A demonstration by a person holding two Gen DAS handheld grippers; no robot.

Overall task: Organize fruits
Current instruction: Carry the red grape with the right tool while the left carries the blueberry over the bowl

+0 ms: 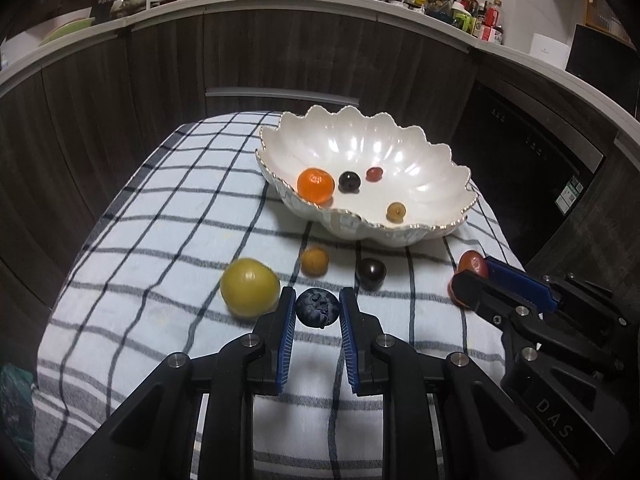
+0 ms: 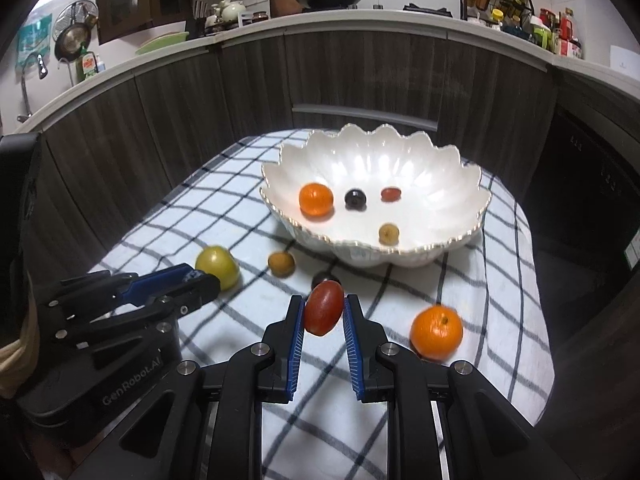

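My left gripper (image 1: 317,307) pinches a blueberry (image 1: 317,307) and my right gripper (image 2: 324,314) a red grape (image 2: 324,314), both short of the bowl (image 2: 440,168). 4 fruits lie inside it, so I judge the sorting about half done: a yellow fruit (image 1: 249,287), 2 small ones and an orange (image 2: 436,332) wait on the cloth (image 1: 160,208).

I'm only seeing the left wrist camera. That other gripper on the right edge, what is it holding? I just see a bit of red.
Observer: The right wrist view shows the right gripper clamped on an oval red grape.
Operator: Is any fruit hidden from me over there?
Observer: Yes, a second orange sits on the cloth beside that gripper, outside the white bowl; your view shows only a sliver of it.
Operator: And my own gripper, what does it look like from there?
Observer: The left gripper shows side-on, its tip just in front of the yellow-green fruit; its blueberry cannot be seen from there.
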